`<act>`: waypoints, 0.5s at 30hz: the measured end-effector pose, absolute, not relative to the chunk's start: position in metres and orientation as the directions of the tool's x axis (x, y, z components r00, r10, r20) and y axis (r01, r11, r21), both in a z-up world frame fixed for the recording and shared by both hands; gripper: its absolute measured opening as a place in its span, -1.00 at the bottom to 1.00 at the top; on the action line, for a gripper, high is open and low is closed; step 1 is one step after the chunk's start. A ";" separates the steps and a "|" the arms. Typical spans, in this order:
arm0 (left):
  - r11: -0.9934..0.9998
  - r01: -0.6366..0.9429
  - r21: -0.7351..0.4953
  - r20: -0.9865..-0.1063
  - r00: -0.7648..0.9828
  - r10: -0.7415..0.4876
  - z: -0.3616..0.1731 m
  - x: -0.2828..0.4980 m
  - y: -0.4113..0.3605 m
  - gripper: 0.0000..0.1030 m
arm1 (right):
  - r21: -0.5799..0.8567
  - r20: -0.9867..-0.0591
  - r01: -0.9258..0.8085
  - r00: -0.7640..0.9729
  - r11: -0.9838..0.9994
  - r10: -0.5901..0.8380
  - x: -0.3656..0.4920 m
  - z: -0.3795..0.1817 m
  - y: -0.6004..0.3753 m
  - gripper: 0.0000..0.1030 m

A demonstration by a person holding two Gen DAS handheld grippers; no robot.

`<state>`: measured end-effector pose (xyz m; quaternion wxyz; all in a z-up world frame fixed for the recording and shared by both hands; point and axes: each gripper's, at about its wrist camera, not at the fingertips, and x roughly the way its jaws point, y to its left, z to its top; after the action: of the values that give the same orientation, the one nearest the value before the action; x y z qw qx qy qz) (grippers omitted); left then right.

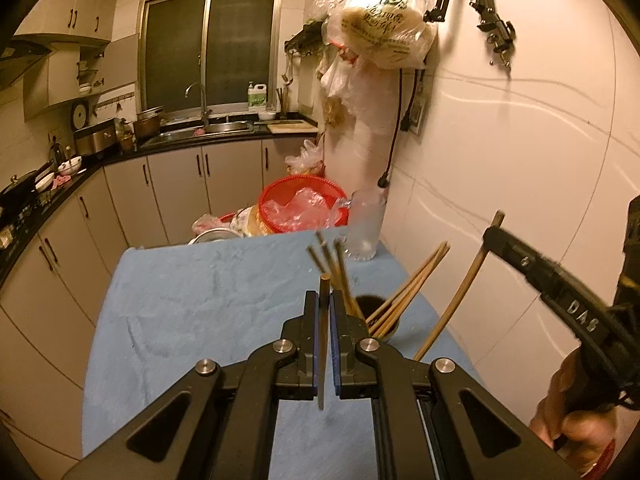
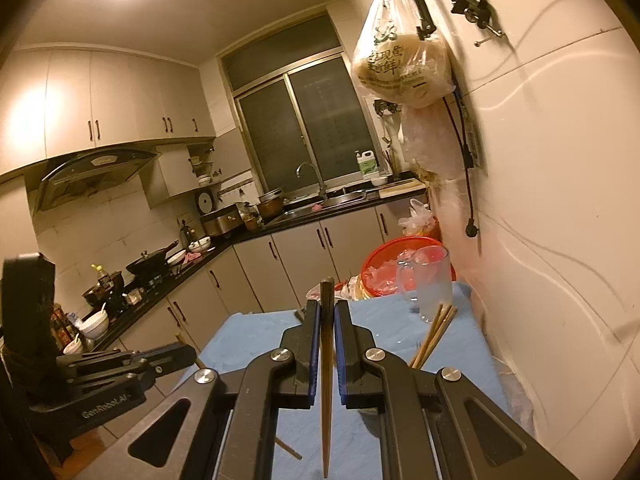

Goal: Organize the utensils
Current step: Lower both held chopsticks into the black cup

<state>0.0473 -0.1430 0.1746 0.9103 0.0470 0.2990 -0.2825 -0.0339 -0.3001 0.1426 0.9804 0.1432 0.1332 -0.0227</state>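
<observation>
My left gripper is shut on a single wooden chopstick that runs straight between its blue pads, above the blue cloth table. Just right of it stands a dark holder cup with several chopsticks leaning out. My right gripper is shut on a dark-tipped chopstick. Seen from the left wrist, the right gripper hovers right of the cup, its chopstick slanting down. The left gripper shows at the left of the right wrist view. Chopsticks in the cup poke up behind the right finger.
A glass mug stands at the table's far right corner, against the tiled wall. A red basin with plastic bags sits past the far edge. Cabinets and a black counter run along the left.
</observation>
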 end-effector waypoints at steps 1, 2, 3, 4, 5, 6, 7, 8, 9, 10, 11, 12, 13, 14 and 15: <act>0.832 0.547 -0.089 -0.568 0.658 -0.494 0.179 0.050 -0.147 -0.90 | 0.275 -0.267 0.087 0.964 0.957 -0.011 -0.033 0.144 -0.302 -0.85; 0.829 0.551 -0.092 -0.562 0.659 -0.500 0.183 0.052 -0.151 -0.90 | 0.273 -0.262 0.095 0.965 0.957 -0.021 -0.030 0.148 -0.306 -0.85; 0.827 0.555 -0.093 -0.556 0.660 -0.505 0.188 0.054 -0.155 -0.90 | 0.271 -0.259 0.099 0.965 0.957 -0.026 -0.029 0.150 -0.308 -0.85; 0.824 0.558 -0.095 -0.551 0.660 -0.510 0.191 0.054 -0.159 -0.90 | 0.269 -0.255 0.105 0.966 0.957 -0.034 -0.026 0.154 -0.310 -0.85; 0.821 0.563 -0.097 -0.546 0.659 -0.517 0.195 0.055 -0.163 -0.90 | 0.266 -0.249 0.113 0.968 0.957 -0.045 -0.024 0.158 -0.314 -0.85; 0.817 0.568 -0.099 -0.538 0.660 -0.524 0.201 0.057 -0.168 -0.90 | 0.263 -0.244 0.119 0.968 0.957 -0.053 -0.022 0.161 -0.317 -0.85; 0.815 0.571 -0.099 -0.531 0.662 -0.528 0.205 0.058 -0.172 -0.90 | 0.263 -0.237 0.124 0.970 0.957 -0.061 -0.021 0.165 -0.320 -0.85; 0.812 0.574 -0.100 -0.524 0.664 -0.534 0.210 0.059 -0.176 -0.90 | 0.265 -0.230 0.128 0.971 0.956 -0.067 -0.018 0.170 -0.325 -0.85; 0.809 0.579 -0.102 -0.515 0.665 -0.541 0.215 0.060 -0.180 -0.90 | 0.264 -0.223 0.132 0.972 0.955 -0.073 -0.016 0.174 -0.328 -0.85; 0.805 0.584 -0.106 -0.505 0.665 -0.550 0.220 0.061 -0.184 -0.90 | 0.262 -0.217 0.137 0.973 0.955 -0.080 -0.013 0.178 -0.331 -0.85; 0.802 0.587 -0.109 -0.495 0.668 -0.556 0.225 0.063 -0.187 -0.90 | 0.262 -0.211 0.141 0.974 0.955 -0.086 -0.011 0.182 -0.333 -0.85; 0.798 0.592 -0.112 -0.486 0.668 -0.563 0.229 0.066 -0.191 -0.90 | 0.262 -0.207 0.144 0.974 0.954 -0.090 -0.008 0.185 -0.336 -0.85; 0.795 0.595 -0.115 -0.480 0.667 -0.569 0.232 0.067 -0.194 -0.90 | 0.260 -0.204 0.149 0.974 0.954 -0.096 -0.004 0.188 -0.340 -0.85; 0.794 0.596 -0.119 -0.477 0.667 -0.572 0.233 0.070 -0.198 -0.90 | 0.258 -0.205 0.154 0.974 0.954 -0.102 0.000 0.189 -0.342 -0.85; 0.795 0.594 -0.121 -0.480 0.666 -0.571 0.231 0.074 -0.202 -0.90 | 0.257 -0.205 0.161 0.973 0.953 -0.109 0.005 0.188 -0.345 -0.85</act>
<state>0.0739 -0.2021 0.2315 0.9125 0.0227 0.2550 -0.3191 0.0053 -0.3455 0.1885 0.9836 0.1371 0.0948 -0.0687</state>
